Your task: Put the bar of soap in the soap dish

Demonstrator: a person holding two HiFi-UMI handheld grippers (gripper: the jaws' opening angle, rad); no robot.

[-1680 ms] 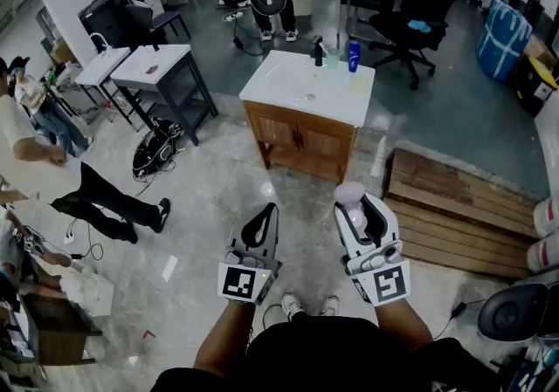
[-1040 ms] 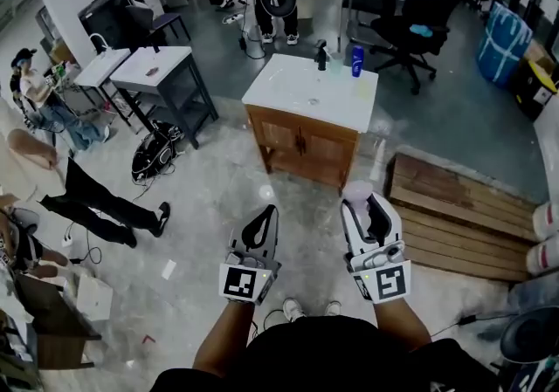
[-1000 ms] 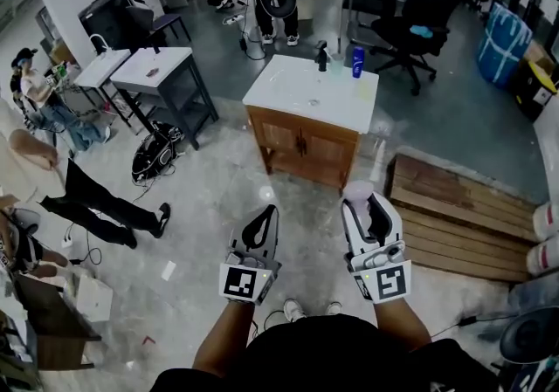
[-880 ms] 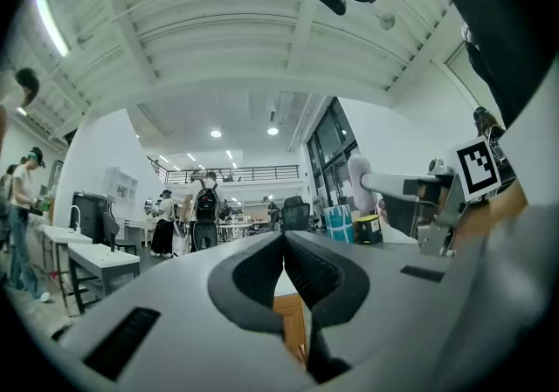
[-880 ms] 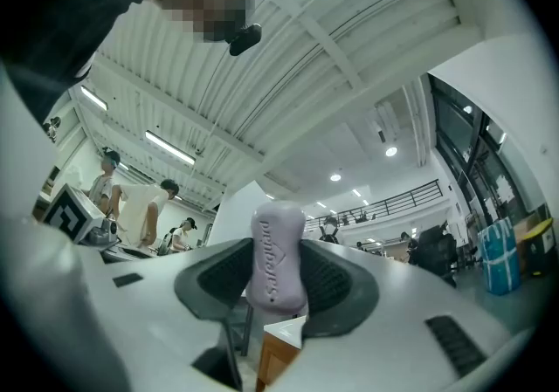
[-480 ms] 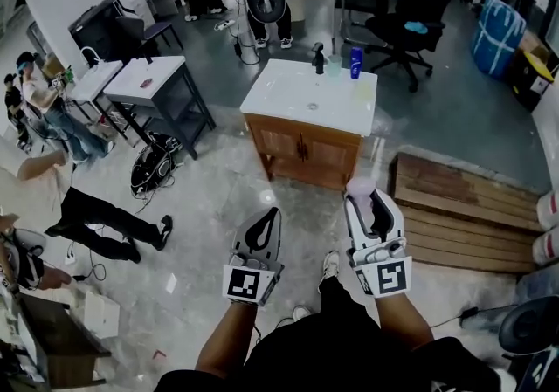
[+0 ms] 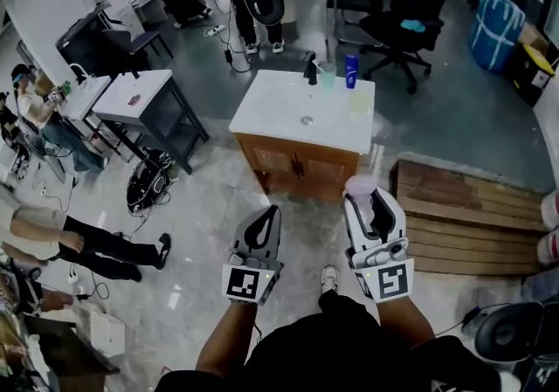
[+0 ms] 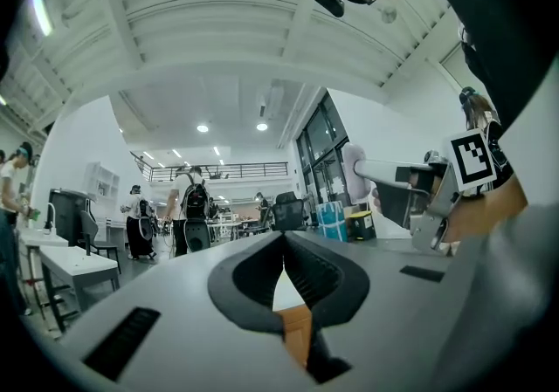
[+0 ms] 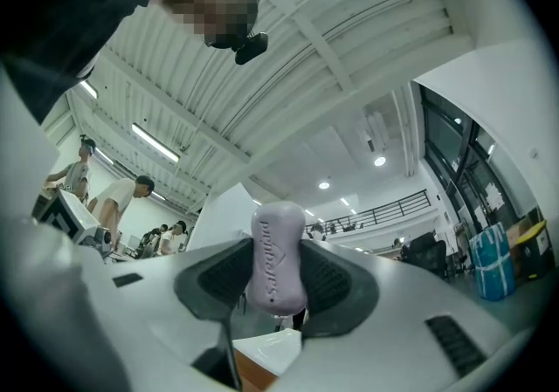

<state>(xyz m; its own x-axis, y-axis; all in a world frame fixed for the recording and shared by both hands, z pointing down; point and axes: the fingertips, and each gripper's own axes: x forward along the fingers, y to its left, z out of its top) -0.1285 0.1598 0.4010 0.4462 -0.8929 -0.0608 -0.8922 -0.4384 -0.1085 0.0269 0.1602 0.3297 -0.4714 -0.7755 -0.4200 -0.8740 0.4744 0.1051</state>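
Two grippers ride forward together as the person walks. Compared with a second ago, the white-topped wooden table (image 7: 279,106) sits a little nearer and lower in the head view, and one shoe (image 7: 328,277) now shows mid-step between the arms. That reads as the approach leg of the task: the soap is already picked up and being carried, and nothing has been set down yet.

The right gripper (image 7: 363,200) pinches the bar of soap (image 9: 278,252), a pale lilac bar standing on end between the pads with its top poking above them. The left gripper (image 8: 284,246) has its pads pressed together on nothing, held just beside the right one at waist height.

Both are well apart from the table. On its far edge stand a dark pump bottle (image 7: 309,70) and a blue bottle (image 7: 350,70). The soap dish cannot be picked out from here, so where the bar should land is unclear.
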